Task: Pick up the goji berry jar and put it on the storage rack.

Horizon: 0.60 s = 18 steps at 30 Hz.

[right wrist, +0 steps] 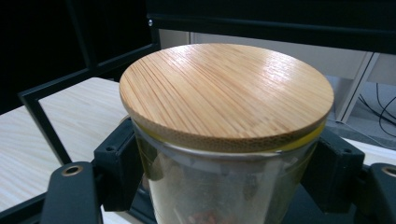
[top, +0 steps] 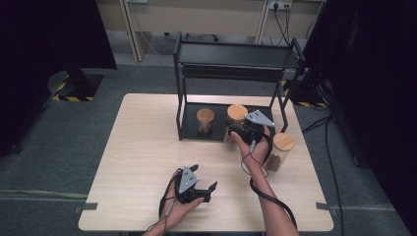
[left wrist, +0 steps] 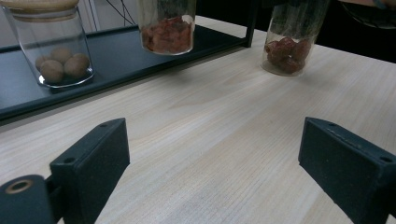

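The right claw (right wrist: pixel 229 186) pinched the glass jar (right wrist: pixel 224 196) just under its bamboo lid (right wrist: pixel 226 91) — smooth glass might slip, or clip the rack (top: pixel 183 93); the left claw (left wrist: pixel 215 177) was spread, idle.

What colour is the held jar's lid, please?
Light striped bamboo lid, clearest in the right gripper view.

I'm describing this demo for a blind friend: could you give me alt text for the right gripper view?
A glass jar with a round bamboo lid sits clamped between the two black jaws of the right tool, seen close up. Behind it stand a black metal shelf frame and the pale wooden table.
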Each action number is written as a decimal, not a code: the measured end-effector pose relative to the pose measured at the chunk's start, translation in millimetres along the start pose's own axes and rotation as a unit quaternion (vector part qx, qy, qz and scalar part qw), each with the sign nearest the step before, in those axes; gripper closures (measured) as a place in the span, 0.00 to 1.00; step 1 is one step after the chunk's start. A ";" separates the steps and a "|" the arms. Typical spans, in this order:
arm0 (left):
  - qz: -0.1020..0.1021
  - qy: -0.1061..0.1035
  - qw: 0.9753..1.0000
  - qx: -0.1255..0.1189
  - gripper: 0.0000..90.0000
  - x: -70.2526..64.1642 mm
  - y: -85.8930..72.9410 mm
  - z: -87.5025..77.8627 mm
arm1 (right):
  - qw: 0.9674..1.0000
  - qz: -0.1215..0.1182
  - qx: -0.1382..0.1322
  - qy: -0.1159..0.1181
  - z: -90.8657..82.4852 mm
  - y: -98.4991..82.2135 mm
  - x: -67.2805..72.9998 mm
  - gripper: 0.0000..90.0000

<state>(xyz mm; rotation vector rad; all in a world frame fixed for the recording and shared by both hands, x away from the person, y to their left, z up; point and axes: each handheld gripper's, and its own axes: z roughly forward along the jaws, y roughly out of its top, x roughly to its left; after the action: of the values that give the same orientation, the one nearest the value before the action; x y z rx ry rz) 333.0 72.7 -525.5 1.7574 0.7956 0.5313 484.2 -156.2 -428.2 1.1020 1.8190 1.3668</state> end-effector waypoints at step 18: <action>0.000 -0.001 1.000 0.000 0.09 -0.1 0.0 -0.1 | 1.000 0.010 0.007 -0.022 20.3 15.3 -13.9 0.28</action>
<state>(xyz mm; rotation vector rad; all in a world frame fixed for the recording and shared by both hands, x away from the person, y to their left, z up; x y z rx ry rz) 332.8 72.7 -525.5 1.7576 0.7936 0.5308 511.8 -157.3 -419.6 1.1520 1.7935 1.3341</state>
